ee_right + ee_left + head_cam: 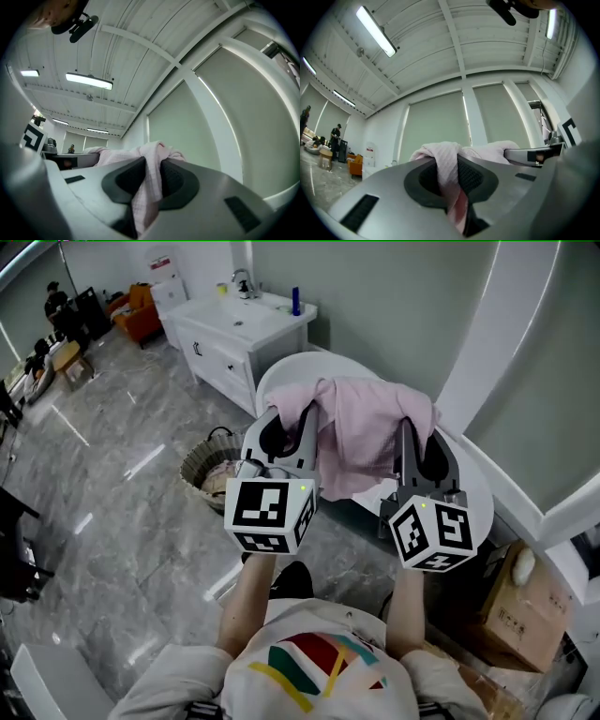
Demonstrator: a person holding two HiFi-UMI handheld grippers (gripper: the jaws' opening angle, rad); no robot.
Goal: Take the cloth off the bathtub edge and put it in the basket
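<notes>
A pink cloth [361, 432] hangs spread between both grippers, lifted above the white bathtub [469, 474]. My left gripper [295, 423] is shut on the cloth's left corner; in the left gripper view the pink cloth [447, 168] is pinched between the dark pads [471, 176]. My right gripper [412, 432] is shut on the right corner, and the cloth [150, 180] runs down between its pads [173, 180]. Both grippers tilt upward. The woven basket [211, 470] stands on the floor left of the left gripper, with some laundry in it.
A white vanity with a sink [239, 329] stands beyond the basket. A cardboard box [516, 606] sits at the right by the tub. People and an orange chair [136, 315] are far back left. Grey marble floor [112, 521] spreads to the left.
</notes>
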